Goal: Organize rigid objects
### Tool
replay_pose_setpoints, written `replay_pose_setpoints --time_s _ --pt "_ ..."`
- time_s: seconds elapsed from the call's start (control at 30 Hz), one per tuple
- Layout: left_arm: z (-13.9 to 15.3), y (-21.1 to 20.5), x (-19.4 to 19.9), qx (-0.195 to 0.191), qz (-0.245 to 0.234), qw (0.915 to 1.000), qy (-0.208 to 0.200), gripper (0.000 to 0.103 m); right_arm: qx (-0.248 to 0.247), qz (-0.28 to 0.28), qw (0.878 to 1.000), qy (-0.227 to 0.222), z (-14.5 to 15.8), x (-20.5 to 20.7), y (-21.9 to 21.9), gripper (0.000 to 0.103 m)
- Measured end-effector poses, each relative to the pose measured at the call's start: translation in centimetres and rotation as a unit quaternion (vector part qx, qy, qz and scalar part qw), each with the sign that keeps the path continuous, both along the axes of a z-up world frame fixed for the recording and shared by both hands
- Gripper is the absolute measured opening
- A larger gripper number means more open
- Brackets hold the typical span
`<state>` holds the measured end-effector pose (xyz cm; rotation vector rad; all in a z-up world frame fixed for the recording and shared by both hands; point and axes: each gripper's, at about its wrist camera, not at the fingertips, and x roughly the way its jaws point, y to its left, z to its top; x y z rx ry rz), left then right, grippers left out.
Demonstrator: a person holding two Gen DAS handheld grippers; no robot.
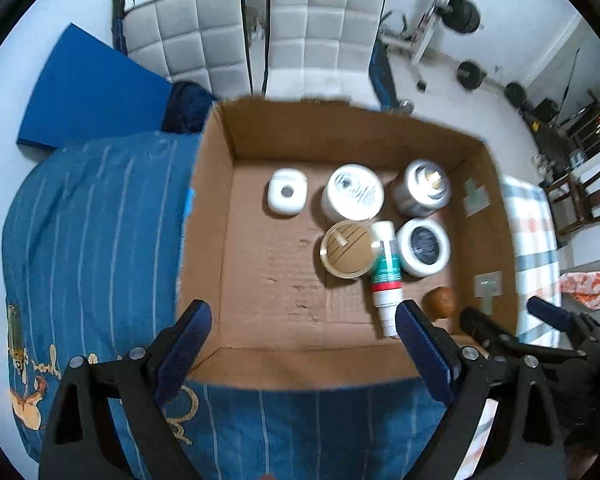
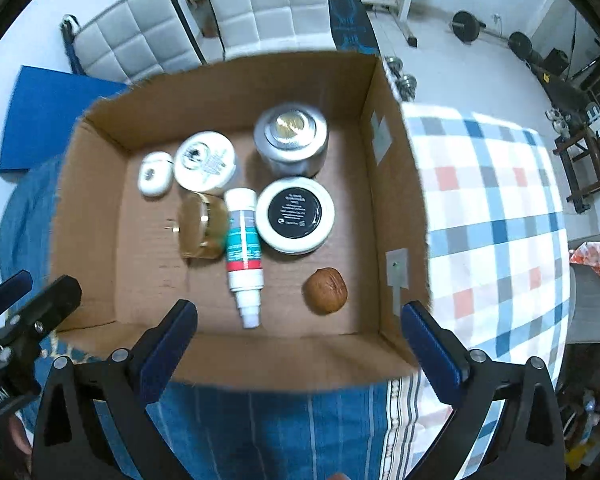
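Open brown cardboard box (image 2: 100, 208) on the blue striped bedding (image 1: 92, 240), white spray bottle with teal label (image 2: 243, 252) lying among the jars, long axis near-to-far, nozzle pointing near, small brown walnut-like ball (image 2: 325, 290) to its right, left gripper (image 1: 304, 344) and right gripper (image 2: 300, 340) both spread wide, empty, at the near edge.

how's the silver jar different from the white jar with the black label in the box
The silver jar has a metallic grey body and a gold-toned disc on its lid; the white jar with the black label is white with a round black label on top. The silver jar looks taller, the white one squatter. The silver jar sits nearer the far wall of the cardboard box. Both stand upright with lids on.
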<state>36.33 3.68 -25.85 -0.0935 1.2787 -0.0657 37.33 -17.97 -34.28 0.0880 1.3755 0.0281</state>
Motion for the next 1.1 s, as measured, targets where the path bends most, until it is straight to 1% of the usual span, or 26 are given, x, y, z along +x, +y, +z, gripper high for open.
replay_pose_setpoints --time_s 0.1,0.2,0.23,0.3,0.33,0.4,0.53,0.67,0.73,0.93,1.1 --pt "3.1 -0.2 -1.7 -0.001 -0.005 0.9998 -0.021 0.094 0.006 0.003 1.000 -0.025 3.8 -2.5 -0.4 0.103" --pt "7.0 -0.4 -4.2 -0.002 -0.012 0.9989 -0.046 0.094 0.012 0.004 0.998 -0.056 7.5 -5.1 -0.9 0.103" --pt "8.7 -0.4 -5.3 -0.002 -0.016 0.9980 -0.061 0.094 0.014 0.004 0.998 -0.068 9.0 -6.1 -1.0 0.103" --pt "10.9 -0.6 -6.9 0.005 -0.014 0.9968 -0.079 0.094 0.016 0.003 0.996 -0.086 11.6 -8.1 -1.4 0.103" --pt "12.5 -0.6 -8.2 0.009 -0.018 0.9952 -0.096 0.094 0.019 0.004 0.995 -0.096 13.1 -9.3 -1.5 0.103" --pt "14.2 -0.7 -9.6 0.018 -0.015 0.9940 -0.107 0.094 0.018 0.003 0.993 -0.120 15.9 -11.5 -1.8 0.103" --pt "17.8 -0.6 -12.5 0.015 -0.012 0.9903 -0.138 0.094 0.009 -0.003 0.988 -0.157 20.3 -14.8 -2.4 0.103" --pt "20.3 -0.4 -14.5 0.006 -0.009 0.9874 -0.158 0.094 0.009 -0.015 0.982 -0.185 23.8 -17.6 -2.9 0.103" --pt "21.2 -0.3 -15.2 0.006 -0.010 0.9858 -0.167 0.094 0.000 -0.017 0.980 -0.200 25.5 -19.0 -3.1 0.103" --pt "24.0 -0.4 -17.4 0.008 -0.016 0.9807 -0.195 0.094 -0.012 -0.018 0.973 -0.231 28.8 -21.4 -3.2 0.103" --pt "25.5 -0.7 -18.6 0.015 -0.017 0.9762 -0.216 0.094 -0.019 -0.019 0.967 -0.254 31.3 -22.9 -3.5 0.103"
